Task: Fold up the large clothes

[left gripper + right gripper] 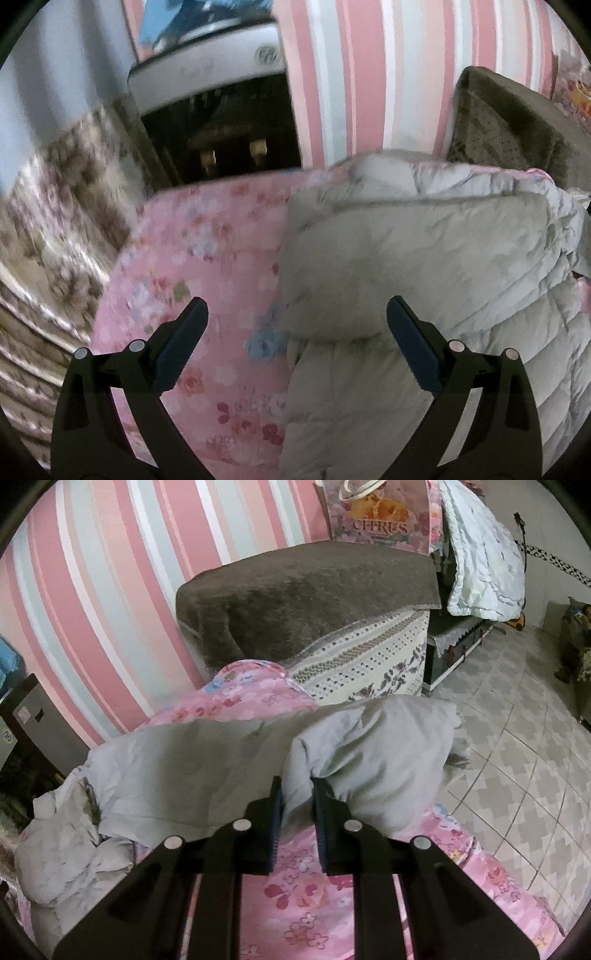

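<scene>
The right gripper [297,786] is clenched on a fold of the grey padded jacket [236,760], its two dark pads pinching the fabric close together so that a puffed lobe of cloth bulges to the right of the fingers and a flatter sheet spreads away to the left. The left gripper [297,314] stands released, jaws wide apart with nothing between them, hovering just above the jacket's [424,266] near-left edge; the right finger sits over the quilted grey cloth and the left finger over the pink floral bedspread [207,258]. In the left wrist view the jacket fills the right half of the bed, a smooth rolled fold across its far end and stitched quilted bands running down toward the near right, so its long axis runs roughly near to far. In the right wrist view it stretches left to right across the bedspread [310,893], with a crumpled paler part bunched at the near left. The bed stands against a wall of pink, white and pale grey stripes [96,590]. A brown plush blanket [306,594] covers a raised block beyond the bed, with a floral bag printed with lettering [380,517] behind it and a white quilt [484,565] hanging to the far right. Patterned beige floor tiles [517,746] lie to the right.
</scene>
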Available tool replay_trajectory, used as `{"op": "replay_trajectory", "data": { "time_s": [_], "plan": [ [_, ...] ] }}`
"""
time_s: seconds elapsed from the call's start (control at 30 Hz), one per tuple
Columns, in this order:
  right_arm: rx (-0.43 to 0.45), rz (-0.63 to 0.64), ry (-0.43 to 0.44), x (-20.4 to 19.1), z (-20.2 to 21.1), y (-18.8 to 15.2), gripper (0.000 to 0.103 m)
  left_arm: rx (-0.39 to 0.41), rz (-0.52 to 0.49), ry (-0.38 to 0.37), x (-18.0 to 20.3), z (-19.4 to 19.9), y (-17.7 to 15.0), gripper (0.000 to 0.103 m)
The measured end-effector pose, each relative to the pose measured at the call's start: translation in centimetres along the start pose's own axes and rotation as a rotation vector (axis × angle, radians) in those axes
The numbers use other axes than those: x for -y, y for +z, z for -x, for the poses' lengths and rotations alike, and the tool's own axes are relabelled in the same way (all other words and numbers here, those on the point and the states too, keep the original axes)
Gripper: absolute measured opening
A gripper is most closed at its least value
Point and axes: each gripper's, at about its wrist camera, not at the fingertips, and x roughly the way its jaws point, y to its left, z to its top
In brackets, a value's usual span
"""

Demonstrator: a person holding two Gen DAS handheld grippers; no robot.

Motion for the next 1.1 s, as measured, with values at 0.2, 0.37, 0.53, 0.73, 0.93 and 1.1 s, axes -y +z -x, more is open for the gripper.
{"op": "replay_trajectory", "data": {
  "time_s": [0.2, 0.37, 0.53, 0.73, 0.93, 1.1],
  "plan": [
    [-0.005, 0.065, 0.023, -2.5, 0.4, 0.0, 0.016, -0.103, 0.02, -0.035, -0.8, -4.4, -1.3, 0.078],
    [0.014, 0.109, 0.014, -3.6, 1.3, 0.0, 0.016, -0.131, 0.004, -0.094, 0.4, -6.4, -0.3, 0.031],
    [0.044, 0.217, 0.052, -6.2, 2.8, 0.5, 0.016, -0.101, -0.018, -0.091, 0.8, -5.9, 0.2, 0.029],
    [0.053, 0.23, 0.077, -7.8, 2.9, 0.8, 0.016, -0.076, -0.024, -0.053, 0.6, -5.3, 0.3, 0.053],
    [0.038, 0.129, 0.037, -4.8, 1.7, 0.7, 0.016, -0.03, -0.039, -0.04, 0.3, -3.1, 0.7, 0.067],
    [0.017, 0.076, 0.002, -2.3, 1.0, 0.2, 0.016, 0.0, -0.047, -0.048, 0.3, -1.5, 1.5, 0.077]
  ]
}}
